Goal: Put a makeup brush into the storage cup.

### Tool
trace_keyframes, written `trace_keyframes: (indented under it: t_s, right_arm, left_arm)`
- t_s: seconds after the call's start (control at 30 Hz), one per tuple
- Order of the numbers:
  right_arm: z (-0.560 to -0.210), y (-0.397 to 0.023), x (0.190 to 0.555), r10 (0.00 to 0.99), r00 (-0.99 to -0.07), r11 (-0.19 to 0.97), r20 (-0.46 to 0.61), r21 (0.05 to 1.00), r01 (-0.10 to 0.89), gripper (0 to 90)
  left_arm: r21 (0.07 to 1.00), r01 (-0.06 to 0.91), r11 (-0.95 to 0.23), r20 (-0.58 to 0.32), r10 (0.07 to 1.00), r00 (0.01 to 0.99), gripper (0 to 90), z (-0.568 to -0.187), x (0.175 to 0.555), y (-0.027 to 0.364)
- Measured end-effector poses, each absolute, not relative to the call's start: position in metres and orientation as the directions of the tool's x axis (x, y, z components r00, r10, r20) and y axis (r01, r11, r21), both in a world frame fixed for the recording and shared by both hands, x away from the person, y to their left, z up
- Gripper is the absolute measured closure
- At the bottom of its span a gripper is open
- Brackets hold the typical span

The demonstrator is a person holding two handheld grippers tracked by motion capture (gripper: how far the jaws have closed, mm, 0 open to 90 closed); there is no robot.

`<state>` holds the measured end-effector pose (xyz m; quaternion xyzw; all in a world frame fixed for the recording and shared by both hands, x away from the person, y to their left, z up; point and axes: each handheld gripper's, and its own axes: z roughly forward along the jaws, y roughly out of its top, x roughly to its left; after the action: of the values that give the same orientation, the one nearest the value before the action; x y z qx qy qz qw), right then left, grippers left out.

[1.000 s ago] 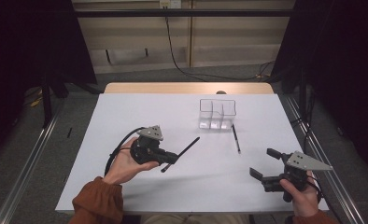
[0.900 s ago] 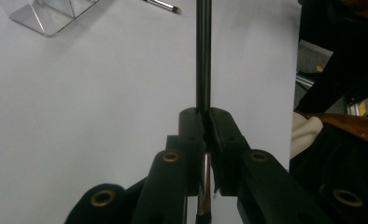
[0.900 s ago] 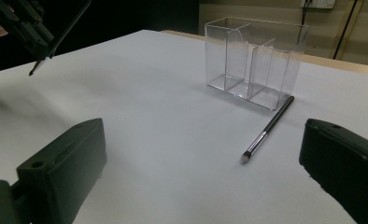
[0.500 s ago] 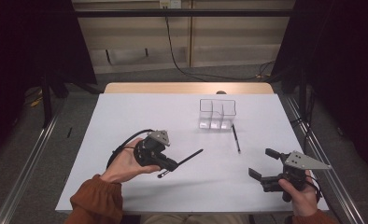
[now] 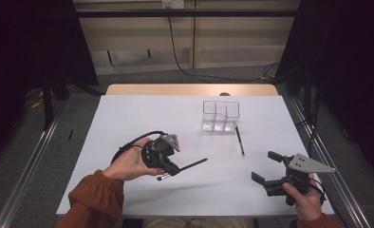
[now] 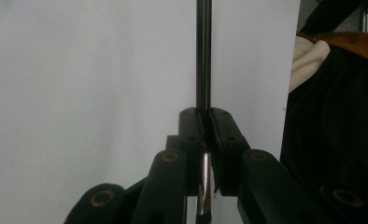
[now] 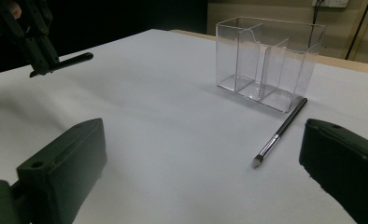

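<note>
In the high view, the left gripper (image 5: 168,167) is seen left of centre, low in the frame, closed on a brush (image 5: 187,167) that is held clear of the table (image 5: 128,114), its dark handle slanting up toward the right and its metal end sticking out at the lower left. Against the earlier frames, the gripper has been drawn a little lower and its head turned, so the brush now lies flatter and points more to the right; this is judged to be a re-aiming of the brush toward the holder (image 5: 220,115), which stands empty in the upper middle. A second brush (image 5: 239,140) lies on the table just below and right of the holder, unmoved. The right gripper (image 5: 266,167), at the lower right, is kept in place with jaws wide apart and nothing between them. In the left gripper view, the jaws are pressed on the brush (image 6: 203,56), which runs straight up the middle of the frame. In the right gripper view, the open jaws frame the second brush (image 7: 280,132) beside the holder (image 7: 268,60), with the left gripper (image 7: 44,65) at upper left.
</note>
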<state>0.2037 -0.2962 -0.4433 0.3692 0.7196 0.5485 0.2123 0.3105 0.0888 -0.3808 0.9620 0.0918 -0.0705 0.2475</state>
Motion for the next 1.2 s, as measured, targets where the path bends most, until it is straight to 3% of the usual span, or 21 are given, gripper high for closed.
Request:
trace_keyframes:
  t_s: [0.3,0.7,1.2]
  right_arm:
    - [-0.443,-0.294,0.205,0.757,-0.646,0.13,0.098,0.946,0.296,0.4]
    - [-0.427,-0.28,0.212,0.737,-0.67,0.115,0.082,0.963,0.245,0.0]
    - [-0.412,-0.246,0.237,0.66,-0.751,0.226,0.022,0.948,0.226,1.5]
  left_arm:
    - [0.406,0.169,-0.898,-0.158,0.113,0.981,84.0,-0.382,0.309,0.082]
    - [0.416,0.169,-0.893,-0.156,0.114,0.981,84.0,-0.381,0.309,0.084]
    - [0.408,0.152,-0.9,-0.159,0.094,0.983,84.0,-0.38,0.307,0.082]
